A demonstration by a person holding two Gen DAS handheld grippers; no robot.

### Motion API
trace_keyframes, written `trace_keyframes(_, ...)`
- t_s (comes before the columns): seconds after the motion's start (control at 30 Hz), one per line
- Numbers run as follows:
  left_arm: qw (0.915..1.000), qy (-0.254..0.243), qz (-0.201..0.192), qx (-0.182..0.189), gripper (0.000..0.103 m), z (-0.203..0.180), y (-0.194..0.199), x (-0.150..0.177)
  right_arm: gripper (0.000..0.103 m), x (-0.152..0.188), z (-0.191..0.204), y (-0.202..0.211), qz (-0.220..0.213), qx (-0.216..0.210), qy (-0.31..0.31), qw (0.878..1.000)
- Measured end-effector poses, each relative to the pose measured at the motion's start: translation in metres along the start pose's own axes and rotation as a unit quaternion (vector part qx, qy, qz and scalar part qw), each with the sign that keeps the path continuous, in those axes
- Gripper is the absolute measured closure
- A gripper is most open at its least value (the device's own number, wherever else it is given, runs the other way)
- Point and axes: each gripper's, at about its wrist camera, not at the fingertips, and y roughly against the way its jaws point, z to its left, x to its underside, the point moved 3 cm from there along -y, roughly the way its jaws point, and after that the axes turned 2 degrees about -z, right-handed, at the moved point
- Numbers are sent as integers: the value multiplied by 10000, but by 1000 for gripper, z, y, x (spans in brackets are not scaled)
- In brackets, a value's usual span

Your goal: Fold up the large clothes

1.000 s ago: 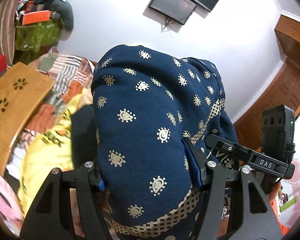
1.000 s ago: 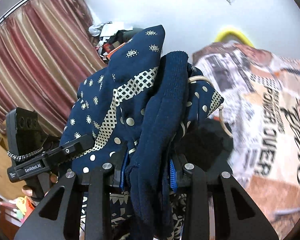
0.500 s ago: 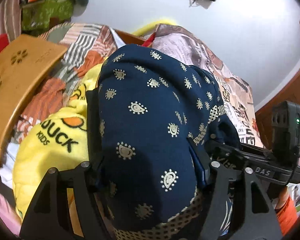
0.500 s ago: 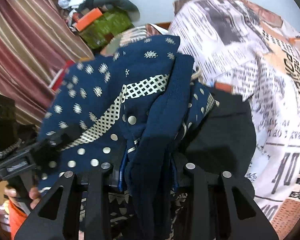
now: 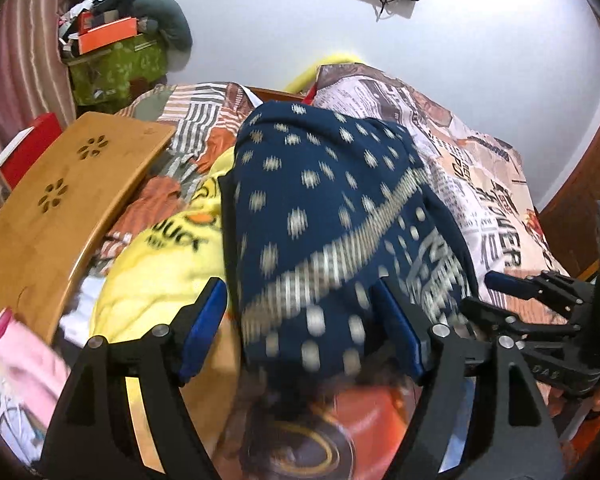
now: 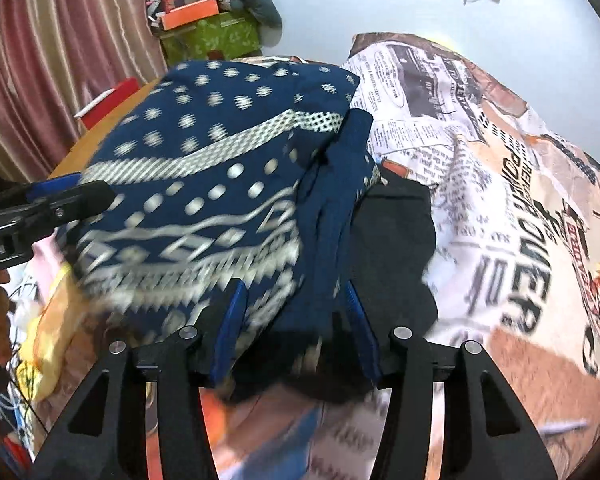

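Both tools pitch steeply down over the bed (image 6: pixel 520 184). Left tool (image 5: pixel 300 312) jaws opening, pads clear of the navy printed garment (image 5: pixel 324 216) between them. Right tool (image 6: pixel 292 312) jaws opening, the bunched garment between, grip released.

We're seeing one navy patterned garment (image 5: pixel 324 216), two tongs (image 5: pixel 296 320) (image 6: pixel 292 320), one wooden board (image 5: pixel 60 208) at nine o'clock, one yellow blanket (image 5: pixel 160 272).

Each black gripper (image 5: pixel 300 312) has blue finger pads (image 6: pixel 228 332) and silver screws.
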Motion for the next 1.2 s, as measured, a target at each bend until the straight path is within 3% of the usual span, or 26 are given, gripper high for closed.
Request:
trace_keyframes(0.13,9992,-211,-117,-315,28,-9,31,17,56,3,7,36,-214,-197,-170,9994)
trace_keyframes(0.23,9980,-348,-346,-403,28,-18,68,26,56,3,14,79,-629,-244,-156,9976)
trace_keyframes(0.43,9901,-580,-1202,-439,28,-47,161,28,56,4,25,173,-1564,-419,-187,9866)
trace_keyframes(0.53,9805,-646,-1818,-363,28,-66,218,29,56,10,32,221,-2146,-412,-182,9757)
trace_keyframes(0.7,9545,-886,-2832,-291,28,-103,306,47,56,30,47,295,-2999,-470,-153,9527)
trace_keyframes(0.9,9256,-903,-3661,-318,28,-135,370,77,55,57,64,345,-3683,-190,8,9295)
trace_keyframes(0.97,9188,-893,-3828,-360,28,-141,382,86,49,64,69,352,-3811,-92,58,9245)
trace_keyframes(1.0,9161,-892,-3894,-353,28,-144,387,91,40,67,72,355,-3871,-46,77,9220)
trace_keyframes(1.1,9140,-801,-3965,-307,26,-147,393,101,19,75,77,360,-4038,259,103,9144)
trace_keyframes(1.2,9147,-595,-3986,-290,15,-145,397,111,1,77,78,363,-4195,596,61,9058)
